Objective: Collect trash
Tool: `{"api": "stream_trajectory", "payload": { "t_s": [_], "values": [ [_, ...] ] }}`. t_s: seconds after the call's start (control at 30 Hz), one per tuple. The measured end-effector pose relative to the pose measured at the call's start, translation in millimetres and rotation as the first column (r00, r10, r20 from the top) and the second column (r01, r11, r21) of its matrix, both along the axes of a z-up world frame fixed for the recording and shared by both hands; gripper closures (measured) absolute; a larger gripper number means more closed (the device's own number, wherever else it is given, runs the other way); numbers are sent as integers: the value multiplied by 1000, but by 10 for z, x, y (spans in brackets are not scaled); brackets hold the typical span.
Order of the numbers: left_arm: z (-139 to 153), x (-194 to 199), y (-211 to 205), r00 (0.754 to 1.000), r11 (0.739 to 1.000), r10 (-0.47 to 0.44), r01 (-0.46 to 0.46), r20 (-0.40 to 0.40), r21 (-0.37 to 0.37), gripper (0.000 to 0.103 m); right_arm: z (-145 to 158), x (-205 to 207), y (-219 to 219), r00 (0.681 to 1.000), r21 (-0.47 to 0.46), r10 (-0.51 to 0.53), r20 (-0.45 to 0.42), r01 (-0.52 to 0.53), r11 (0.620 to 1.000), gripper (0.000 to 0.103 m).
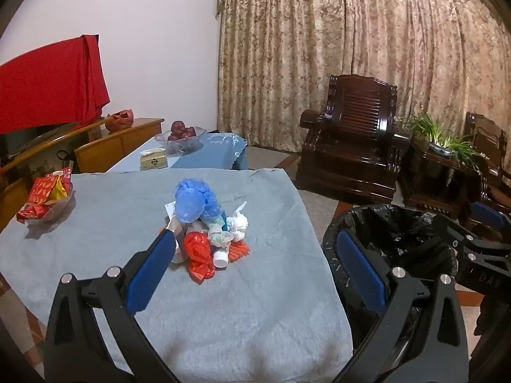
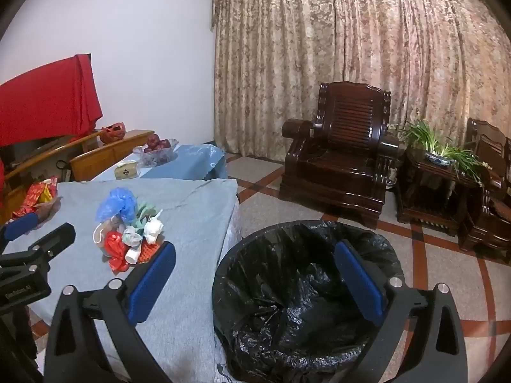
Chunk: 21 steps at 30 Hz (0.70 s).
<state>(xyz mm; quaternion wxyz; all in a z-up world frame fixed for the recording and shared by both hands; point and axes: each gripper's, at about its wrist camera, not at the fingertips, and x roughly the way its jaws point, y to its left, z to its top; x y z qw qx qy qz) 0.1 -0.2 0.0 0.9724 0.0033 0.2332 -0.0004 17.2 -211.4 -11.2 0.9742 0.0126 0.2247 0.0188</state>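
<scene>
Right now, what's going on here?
Trash collection, nothing picked up yet. Both the left gripper and the right gripper are open and empty. A trash pile of crumpled bags and wrappers sits on the grey-covered table. The black-lined bin stands beside the table, apparently empty.

Lighting: dim, even indoor light with a cool cast; soft shadows beneath the trash pile [image 1: 207, 233]. Glare: highlights on the polished armchair [image 2: 338, 159]. Distortion: strong fisheye bending, black vignette at corners. Focus: slightly soft, grainy throughout.
</scene>
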Motion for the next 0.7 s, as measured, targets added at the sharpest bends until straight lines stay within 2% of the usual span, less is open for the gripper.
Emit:
{"api": "stream_trajectory", "payload": {
  "t_s": [0.7],
  "values": [
    [2, -4, 1, 1000, 1000, 3, -3, 3, 3, 5, 2, 12, -10, 1000, 3, 0, 0, 0, 1000, 6]
  ]
}}
